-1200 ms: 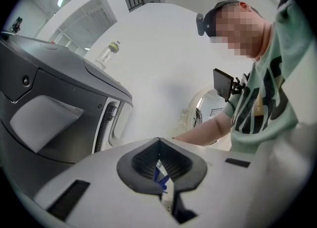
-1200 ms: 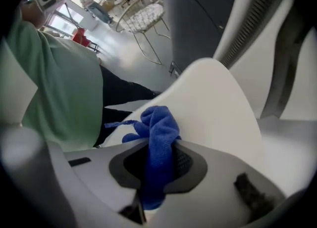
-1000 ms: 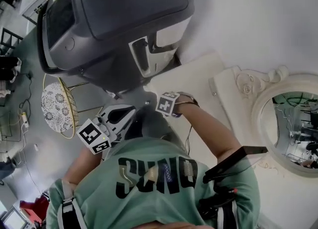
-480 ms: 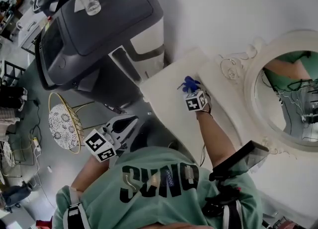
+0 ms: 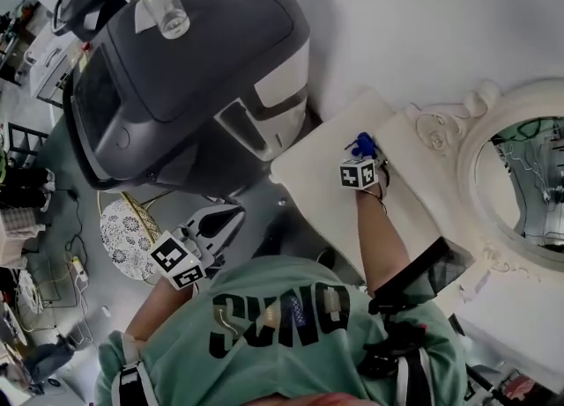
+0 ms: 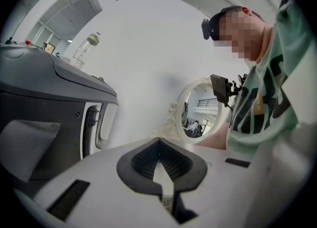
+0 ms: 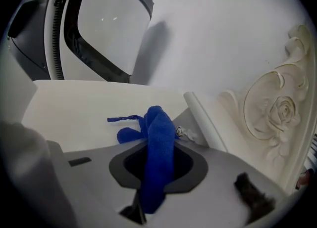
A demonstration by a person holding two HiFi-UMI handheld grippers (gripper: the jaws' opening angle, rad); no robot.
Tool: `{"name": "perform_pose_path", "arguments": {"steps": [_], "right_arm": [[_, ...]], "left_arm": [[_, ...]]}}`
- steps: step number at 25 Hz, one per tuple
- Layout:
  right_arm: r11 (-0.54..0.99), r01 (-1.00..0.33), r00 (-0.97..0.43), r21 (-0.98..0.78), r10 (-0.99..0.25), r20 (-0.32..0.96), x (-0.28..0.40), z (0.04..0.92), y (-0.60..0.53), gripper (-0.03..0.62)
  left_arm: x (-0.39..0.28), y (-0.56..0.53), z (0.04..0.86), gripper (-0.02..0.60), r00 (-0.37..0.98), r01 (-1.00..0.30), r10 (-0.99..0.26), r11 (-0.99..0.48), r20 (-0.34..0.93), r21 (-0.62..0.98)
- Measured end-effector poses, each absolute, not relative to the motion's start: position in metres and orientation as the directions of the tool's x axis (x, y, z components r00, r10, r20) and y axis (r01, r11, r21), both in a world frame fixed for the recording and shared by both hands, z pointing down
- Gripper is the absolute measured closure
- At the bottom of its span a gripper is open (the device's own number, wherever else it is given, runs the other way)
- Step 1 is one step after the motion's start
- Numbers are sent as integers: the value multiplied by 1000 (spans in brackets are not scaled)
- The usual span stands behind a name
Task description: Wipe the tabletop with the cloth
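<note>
The right gripper [image 5: 362, 152] is just right of the middle of the head view. Its 2 jaws are closed tight on a blue cloth [image 5: 361, 143]. In the right gripper view the cloth [image 7: 159, 133] runs up the middle between the jaws. Its loose end pokes out past the tips, with a thin frayed strip going to the left. The cloth is over the cream tabletop [image 5: 317, 180], near the far edge by the wall. I cannot tell if the loose end touches the tabletop [image 7: 79, 108].

A round mirror [image 5: 520, 180] with a carved cream frame [image 7: 272, 108] is at the right side of the head view, close to the cloth.

The left gripper [image 5: 218, 217] is in the lower left of the head view, off the tabletop and well apart from the cloth. In the left gripper view its jaws [image 6: 158, 145] meet at the tips and hold nothing. That view also shows the mirror [image 6: 200, 108] in the middle.

A big grey machine [image 5: 194, 70] fills the upper left of the head view. A clear bottle [image 5: 163, 6] stands on top of it. The person's green shirt [image 5: 282, 316] fills the bottom.
</note>
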State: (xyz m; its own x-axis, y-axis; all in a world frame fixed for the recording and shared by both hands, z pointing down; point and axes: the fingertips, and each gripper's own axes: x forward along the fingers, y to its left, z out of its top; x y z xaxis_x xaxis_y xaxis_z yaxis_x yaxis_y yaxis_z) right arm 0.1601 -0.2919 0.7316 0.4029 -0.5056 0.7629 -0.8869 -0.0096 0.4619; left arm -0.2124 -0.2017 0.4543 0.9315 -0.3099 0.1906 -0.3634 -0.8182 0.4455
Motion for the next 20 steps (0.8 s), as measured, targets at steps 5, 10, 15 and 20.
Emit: {"name": "perform_pose_path", "arguments": {"steps": [5, 10, 15, 20], "right_arm": [[-25, -909, 378, 415, -465, 800, 158, 730, -289, 533], [204, -927, 173, 313, -508, 844, 63, 728, -249, 534], [472, -862, -94, 187, -510, 855, -62, 723, -174, 533], [561, -823, -240, 87, -482, 843, -95, 724, -139, 533]], "left_arm": [[-215, -224, 459, 574, 957, -290, -237, -840, 169, 459], [-209, -227, 466, 575, 971, -235, -179, -845, 160, 480], [-189, -221, 471, 575, 978, -188, -119, -854, 169, 486], [-156, -197, 476, 575, 983, -135, -55, -862, 175, 488]]}}
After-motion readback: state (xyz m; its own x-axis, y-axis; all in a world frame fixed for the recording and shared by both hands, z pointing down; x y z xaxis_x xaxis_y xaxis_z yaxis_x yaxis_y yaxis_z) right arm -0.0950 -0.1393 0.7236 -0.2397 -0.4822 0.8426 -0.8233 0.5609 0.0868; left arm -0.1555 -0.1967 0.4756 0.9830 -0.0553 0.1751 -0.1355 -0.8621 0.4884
